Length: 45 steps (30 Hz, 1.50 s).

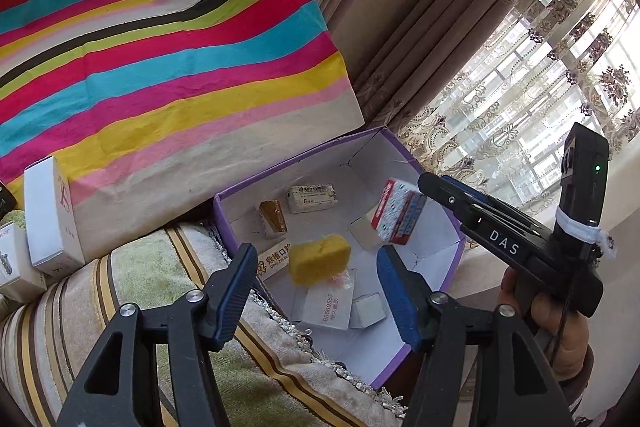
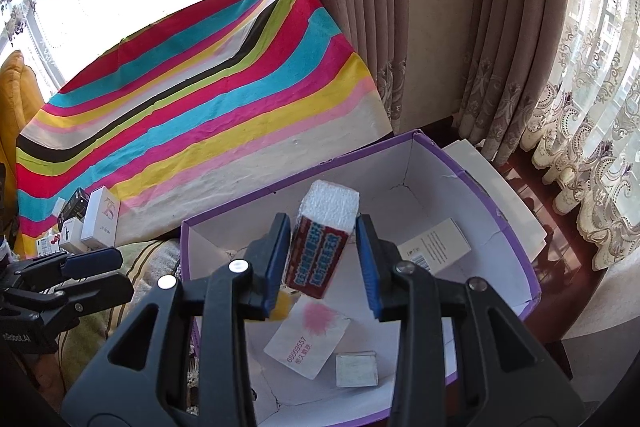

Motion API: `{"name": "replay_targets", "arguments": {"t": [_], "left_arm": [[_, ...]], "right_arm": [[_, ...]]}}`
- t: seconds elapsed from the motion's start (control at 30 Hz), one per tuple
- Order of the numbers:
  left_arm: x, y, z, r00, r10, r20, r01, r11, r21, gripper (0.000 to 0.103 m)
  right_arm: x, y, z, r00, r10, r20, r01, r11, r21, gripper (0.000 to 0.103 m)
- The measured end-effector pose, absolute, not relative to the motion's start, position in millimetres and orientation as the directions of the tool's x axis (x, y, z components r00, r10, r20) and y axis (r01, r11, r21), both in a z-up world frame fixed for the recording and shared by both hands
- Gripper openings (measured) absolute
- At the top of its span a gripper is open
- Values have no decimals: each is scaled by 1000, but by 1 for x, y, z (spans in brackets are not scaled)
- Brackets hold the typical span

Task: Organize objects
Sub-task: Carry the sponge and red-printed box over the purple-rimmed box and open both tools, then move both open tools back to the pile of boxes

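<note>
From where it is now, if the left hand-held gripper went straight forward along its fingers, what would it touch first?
Probably the yellow sponge in the purple box: it lies between the open fingers of the left hand-held gripper, just ahead. Depth is unclear, so the white card below might come first.
</note>
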State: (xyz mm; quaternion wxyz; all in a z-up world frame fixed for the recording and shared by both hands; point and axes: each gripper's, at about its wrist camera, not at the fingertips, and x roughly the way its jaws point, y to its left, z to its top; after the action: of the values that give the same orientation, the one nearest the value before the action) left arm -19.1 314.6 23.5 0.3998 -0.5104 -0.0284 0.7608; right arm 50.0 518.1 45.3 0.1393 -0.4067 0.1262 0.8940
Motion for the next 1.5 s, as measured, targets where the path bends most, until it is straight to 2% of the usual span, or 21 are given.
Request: {"name": "replay_targets", "arguments": {"t": [0.53, 0.77, 1.2, 1.5], "left_arm": [[-26, 295, 26, -190, 661, -726, -526, -693, -493, 63], [-28, 278, 32, -228, 662, -714, -508, -706, -493, 63], [-33, 237, 42, -304, 643, -703, -467, -744, -478, 63], [-40, 198, 43, -351, 628, -694, -403, -771, -494, 63]], "right_arm": [[52, 518, 52, -638, 158, -754, -360, -926, 110, 44], [54, 521, 58, -642, 168, -748, -369, -923, 109, 53], [43, 485, 65, -655, 117, -746, -277, -956, 94, 62], [31, 448, 64, -653, 63, -755, -193, -978, 85, 63]]}}
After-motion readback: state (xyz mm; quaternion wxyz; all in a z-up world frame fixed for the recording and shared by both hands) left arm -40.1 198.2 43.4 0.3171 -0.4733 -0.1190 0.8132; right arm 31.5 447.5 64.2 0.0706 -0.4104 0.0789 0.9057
